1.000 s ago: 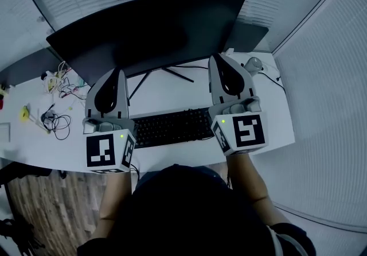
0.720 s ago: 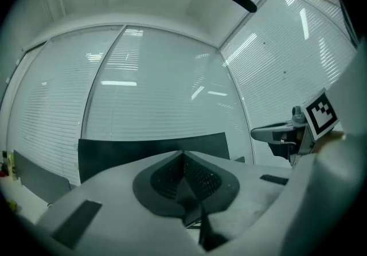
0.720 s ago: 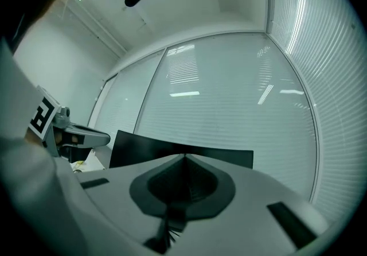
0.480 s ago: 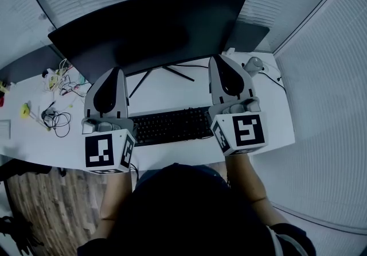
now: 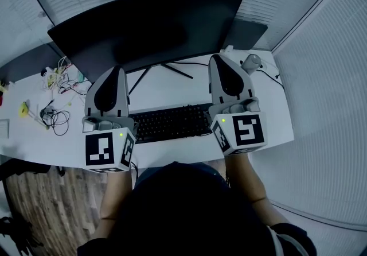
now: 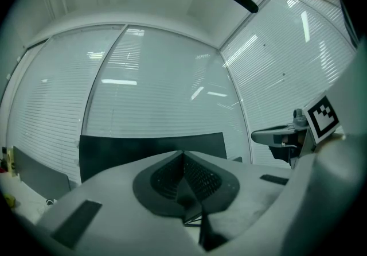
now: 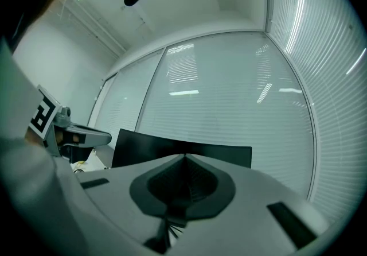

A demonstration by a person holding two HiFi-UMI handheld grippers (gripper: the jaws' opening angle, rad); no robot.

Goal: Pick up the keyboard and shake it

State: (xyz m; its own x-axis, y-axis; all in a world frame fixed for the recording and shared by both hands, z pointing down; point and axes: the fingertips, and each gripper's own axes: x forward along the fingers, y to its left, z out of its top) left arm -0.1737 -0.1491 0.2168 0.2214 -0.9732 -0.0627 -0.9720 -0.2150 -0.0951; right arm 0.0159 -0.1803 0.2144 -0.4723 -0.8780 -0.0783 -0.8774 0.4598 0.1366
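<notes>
A black keyboard [image 5: 172, 124] lies flat on the white desk [image 5: 172, 85] in the head view, in front of the monitor. My left gripper [image 5: 116, 69] hovers over its left end and my right gripper [image 5: 219, 56] over its right end. Both point away from me toward the monitor. In the left gripper view the jaws [image 6: 183, 154] meet with nothing between them. The right gripper view shows the same closed, empty jaws [image 7: 184, 157]. Neither gripper touches the keyboard.
A wide dark monitor [image 5: 149, 25] on a stand fills the back of the desk. Loose cables and small items [image 5: 54, 114] lie at the left, a small grey device [image 5: 251, 64] at the right. Window blinds surround the desk; wooden floor [image 5: 34, 203] lies below left.
The head view has shifted slightly. Both grippers stay shut and hold their places over the keyboard's ends.
</notes>
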